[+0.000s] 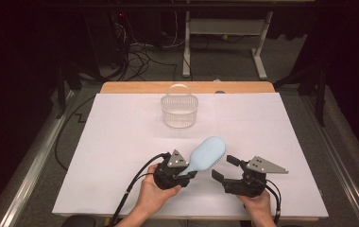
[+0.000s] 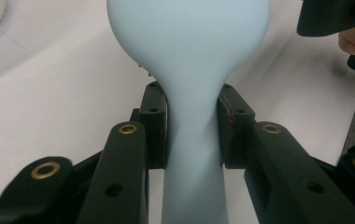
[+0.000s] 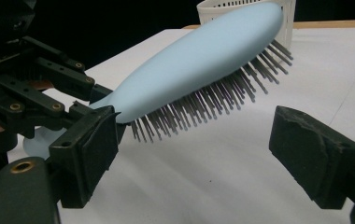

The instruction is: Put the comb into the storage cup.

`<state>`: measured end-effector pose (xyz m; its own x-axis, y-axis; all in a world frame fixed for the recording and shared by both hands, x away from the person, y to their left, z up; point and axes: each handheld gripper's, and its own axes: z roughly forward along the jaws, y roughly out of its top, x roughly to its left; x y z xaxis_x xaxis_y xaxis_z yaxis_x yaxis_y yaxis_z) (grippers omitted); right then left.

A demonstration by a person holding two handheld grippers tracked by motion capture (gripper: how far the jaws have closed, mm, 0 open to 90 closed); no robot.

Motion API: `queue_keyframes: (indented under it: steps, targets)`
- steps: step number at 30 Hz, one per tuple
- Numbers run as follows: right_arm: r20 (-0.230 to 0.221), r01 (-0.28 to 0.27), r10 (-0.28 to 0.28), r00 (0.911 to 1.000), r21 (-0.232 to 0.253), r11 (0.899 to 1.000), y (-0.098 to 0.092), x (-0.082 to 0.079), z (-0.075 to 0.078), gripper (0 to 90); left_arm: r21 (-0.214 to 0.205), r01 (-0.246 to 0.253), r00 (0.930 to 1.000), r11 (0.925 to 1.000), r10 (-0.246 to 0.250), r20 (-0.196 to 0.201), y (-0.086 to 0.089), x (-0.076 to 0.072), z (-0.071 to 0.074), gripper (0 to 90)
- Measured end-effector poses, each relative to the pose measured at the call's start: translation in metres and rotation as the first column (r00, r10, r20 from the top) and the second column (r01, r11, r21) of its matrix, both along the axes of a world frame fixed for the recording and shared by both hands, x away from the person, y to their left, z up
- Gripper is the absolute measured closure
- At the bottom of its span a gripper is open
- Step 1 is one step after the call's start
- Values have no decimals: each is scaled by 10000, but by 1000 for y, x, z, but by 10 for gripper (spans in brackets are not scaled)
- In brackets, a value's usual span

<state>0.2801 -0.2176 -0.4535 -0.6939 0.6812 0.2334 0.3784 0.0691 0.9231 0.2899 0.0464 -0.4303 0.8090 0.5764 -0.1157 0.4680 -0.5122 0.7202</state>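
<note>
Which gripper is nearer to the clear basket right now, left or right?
Left, slightly. The left gripper, holding the blue hairbrush, sits almost straight below the basket; the right gripper, open, sits below and further to its right.

The hairbrush (image 3: 199,65) was found to be of smooth, matt pale-blue plastic. The basket (image 1: 179,112) was noted as translucent ribbed plastic. The table (image 1: 121,87) edge was seen as wood, covered with matt white sheeting.

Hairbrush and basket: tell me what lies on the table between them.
Nothing: in the high view the white table cover is bare between the head of the blue hairbrush, clamped by the left gripper, and the clear basket.
</note>
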Motion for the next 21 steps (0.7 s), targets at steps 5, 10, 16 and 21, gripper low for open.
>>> queue_keyframes:
  steps: [5, 10, 16, 21]
  targets:
    - [-52, 63, -62, 10000, 91, 9999, -2, 1, 0, 162, 78, 136, 9999, 9999, -136, 83, -7, -3, 0, 686]
    - [-231, 39, -34, 9997, 205, 9998, -2, 2, 0, 161, 96, 218, 9996, 9997, -220, 150, -12, -4, 0, 686]
    - [-417, 57, -44, 9991, 306, 9995, -3, 3, -1, 149, 169, 253, 9996, 9995, -256, 157, -18, -6, -2, 685]
    - [-572, 167, -132, 9983, 612, 9980, -3, 5, -1, 143, 215, 324, 9993, 9992, -327, 151, -21, -6, -2, 685]
